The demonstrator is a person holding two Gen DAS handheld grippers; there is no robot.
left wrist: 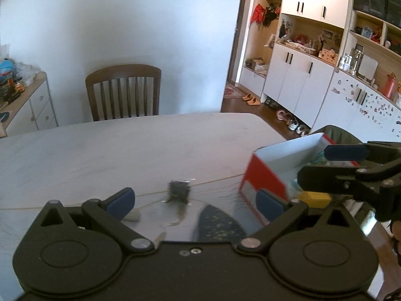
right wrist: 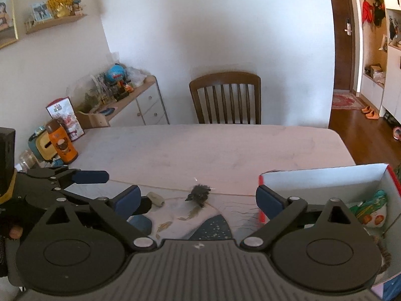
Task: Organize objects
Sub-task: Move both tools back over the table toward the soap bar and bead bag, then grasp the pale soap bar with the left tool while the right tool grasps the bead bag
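Note:
A small dark fuzzy object (left wrist: pixel 179 192) (right wrist: pixel 199 193) lies on a printed mat on the pale table, just ahead of both grippers. Left of it rests a grey oval pebble-like piece (left wrist: pixel 132 215) (right wrist: pixel 155 199). An open red-and-white box (left wrist: pixel 263 173) (right wrist: pixel 320 175) stands to the right, holding a colourful packet (right wrist: pixel 371 208) and something yellow (left wrist: pixel 314 198). My left gripper (left wrist: pixel 195 202) is open and empty, low over the mat. My right gripper (right wrist: pixel 198 200) is open too, its right finger at the box's left wall; in the left wrist view the right gripper (left wrist: pixel 333 165) hangs over the box.
A wooden chair (right wrist: pixel 225 97) stands at the table's far side. An orange bottle (right wrist: pixel 62 143) and other items crowd the table's left edge. A low cabinet (right wrist: pixel 150 102) lines the left wall, white cupboards (left wrist: pixel 300 75) the right. The table edge runs just beyond the box.

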